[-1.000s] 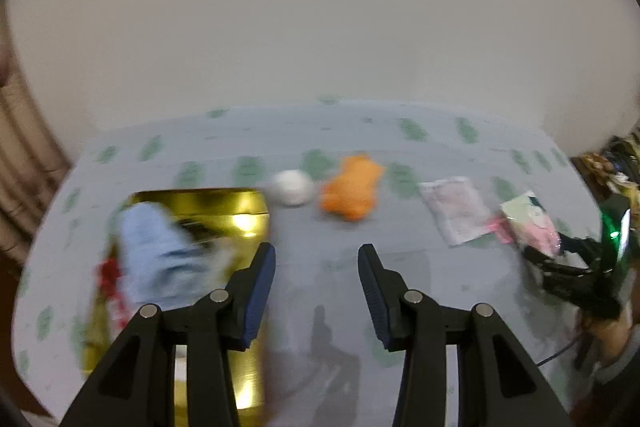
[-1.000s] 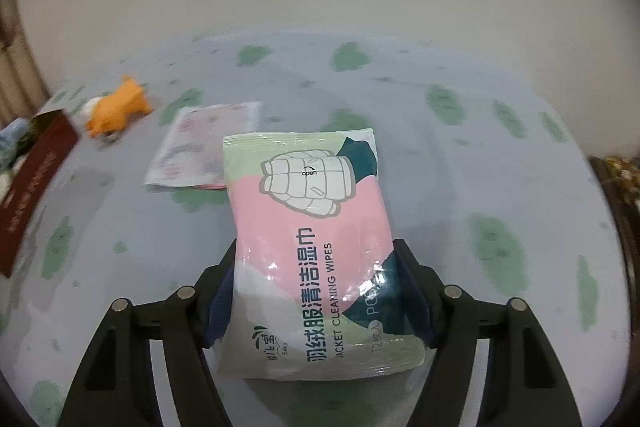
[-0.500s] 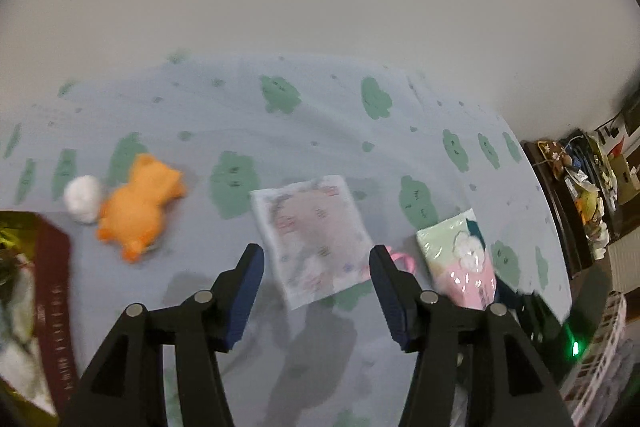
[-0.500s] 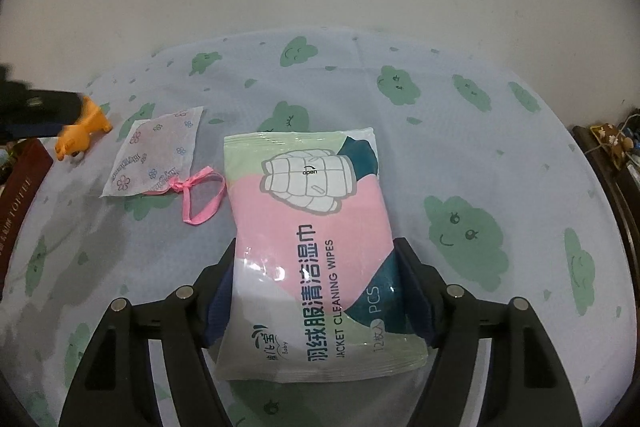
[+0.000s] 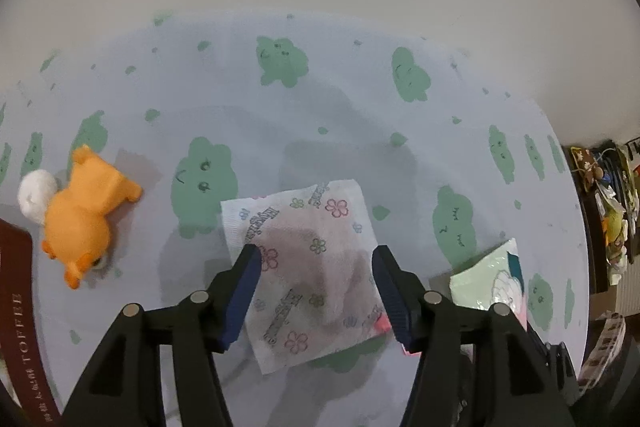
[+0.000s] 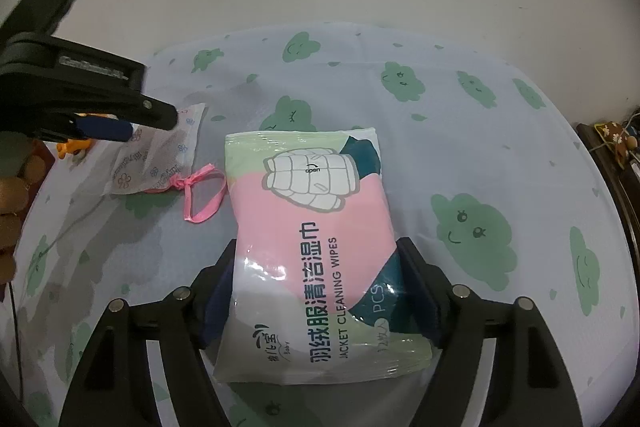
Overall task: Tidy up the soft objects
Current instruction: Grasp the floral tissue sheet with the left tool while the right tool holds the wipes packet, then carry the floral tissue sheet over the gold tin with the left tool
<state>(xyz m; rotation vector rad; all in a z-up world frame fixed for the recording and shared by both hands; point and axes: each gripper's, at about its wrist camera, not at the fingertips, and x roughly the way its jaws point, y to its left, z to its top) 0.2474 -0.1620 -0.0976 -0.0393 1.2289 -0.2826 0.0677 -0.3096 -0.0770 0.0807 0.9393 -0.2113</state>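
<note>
Pale wall rises behind a counter (image 5: 344,131) spread with a blue cloth printed with green clouds. At the far left edge sits a dark red box (image 5: 16,307) marked TOFFEE; what it holds cannot be seen here. Four soft things lie loose on the cloth, so most of the sorting seems left to do.

Largest is the wipes pack (image 6: 316,251), near right, between the pads of the right claw (image 6: 316,291), whose jaws have just been opening wider; whether they press it I cannot tell. Left of it lies the flowered pouch (image 5: 308,267) with its pink ribbon (image 6: 202,197). The left claw (image 5: 316,291) hangs over the pouch, jaws just opened wide, gripping nothing. Farther left are the orange toy (image 5: 88,211) and the white ball (image 5: 36,193), touching.
</note>
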